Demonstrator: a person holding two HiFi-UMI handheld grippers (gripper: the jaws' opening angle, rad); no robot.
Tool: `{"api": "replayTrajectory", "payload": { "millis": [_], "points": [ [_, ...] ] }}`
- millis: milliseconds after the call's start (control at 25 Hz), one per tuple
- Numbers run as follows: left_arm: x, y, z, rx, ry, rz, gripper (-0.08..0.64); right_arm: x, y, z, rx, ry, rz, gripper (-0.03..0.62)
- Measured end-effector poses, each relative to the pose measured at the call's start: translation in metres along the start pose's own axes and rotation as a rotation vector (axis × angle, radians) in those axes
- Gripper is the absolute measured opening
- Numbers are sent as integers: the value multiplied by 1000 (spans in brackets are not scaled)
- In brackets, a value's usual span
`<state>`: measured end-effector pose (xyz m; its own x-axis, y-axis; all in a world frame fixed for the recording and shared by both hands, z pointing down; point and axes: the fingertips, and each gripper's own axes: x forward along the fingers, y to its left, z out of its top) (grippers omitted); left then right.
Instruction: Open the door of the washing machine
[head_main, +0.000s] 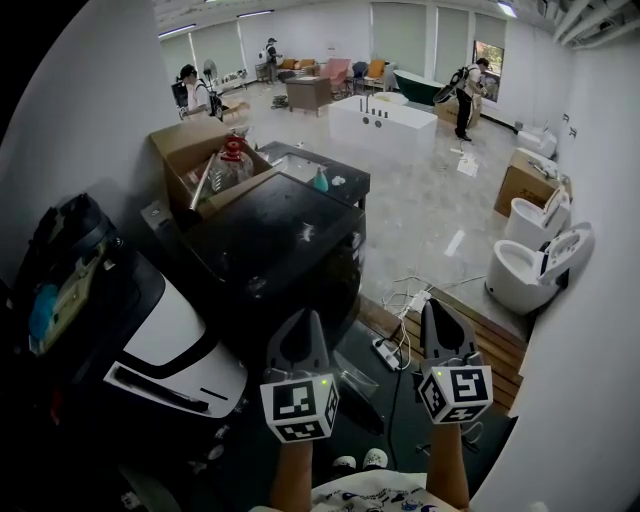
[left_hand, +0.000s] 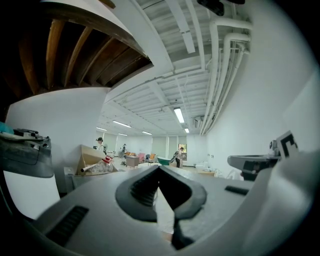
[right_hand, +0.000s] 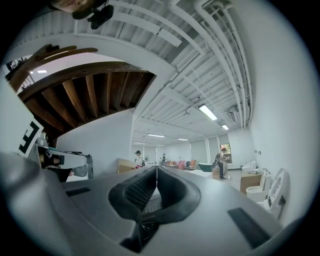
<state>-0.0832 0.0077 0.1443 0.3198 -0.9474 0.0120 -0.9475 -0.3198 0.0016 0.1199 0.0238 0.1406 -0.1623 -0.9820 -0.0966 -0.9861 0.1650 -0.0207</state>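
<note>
A black boxy machine, which I take for the washing machine, stands in the middle of the head view. Its dark front faces my grippers, and I cannot make out a door or handle on it. My left gripper hovers just before its near lower corner, jaw tips together, nothing between them. My right gripper is held beside it to the right, over the floor, also shut and empty. Both gripper views look level across the room: left gripper, right gripper.
A white-and-black appliance sits left of the black machine, with an open cardboard box behind. A power strip with cables lies on the floor by a wooden platform. Toilets line the right wall; people stand far back.
</note>
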Motion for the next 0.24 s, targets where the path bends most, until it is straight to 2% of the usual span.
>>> {"api": "replayTrajectory", "payload": {
  "millis": [240],
  "points": [
    [4, -3, -2, -3, -3, -4, 3, 2, -2, -2, -1, 1, -3, 20]
  ]
}}
